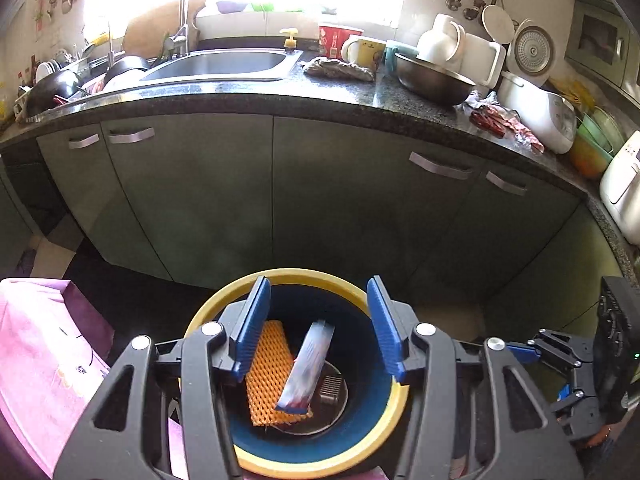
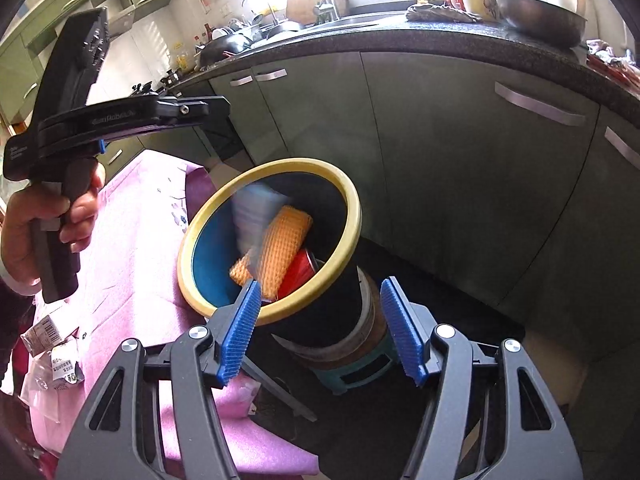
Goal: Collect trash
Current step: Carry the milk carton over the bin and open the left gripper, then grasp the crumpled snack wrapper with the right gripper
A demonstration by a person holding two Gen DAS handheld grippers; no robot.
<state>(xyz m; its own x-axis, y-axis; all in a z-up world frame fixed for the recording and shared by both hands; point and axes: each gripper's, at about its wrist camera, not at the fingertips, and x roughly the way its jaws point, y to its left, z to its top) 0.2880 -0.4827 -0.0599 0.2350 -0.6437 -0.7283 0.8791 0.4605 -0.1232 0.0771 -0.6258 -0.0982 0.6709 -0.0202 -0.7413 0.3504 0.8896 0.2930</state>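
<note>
A blue bin with a yellow rim (image 1: 280,274) stands on the floor below my left gripper (image 1: 318,330), which is open and empty right above its mouth. Inside lie an orange foam net (image 1: 266,376) and a blurred silvery wrapper (image 1: 308,364) that is in the air or just landing. In the right wrist view the same bin's rim (image 2: 352,216) shows with the orange net (image 2: 280,248), the blurred wrapper (image 2: 252,212) and something red (image 2: 298,272) inside. My right gripper (image 2: 320,332) is open and empty, just in front of the bin.
Crumpled wrappers (image 2: 48,352) lie on a pink cloth (image 2: 132,260) left of the bin. A red and silver wrapper (image 1: 504,120) lies on the dark counter (image 1: 280,96) by a steel bowl (image 1: 436,80) and rice cooker (image 1: 540,116). Green cabinets (image 1: 340,200) stand behind the bin.
</note>
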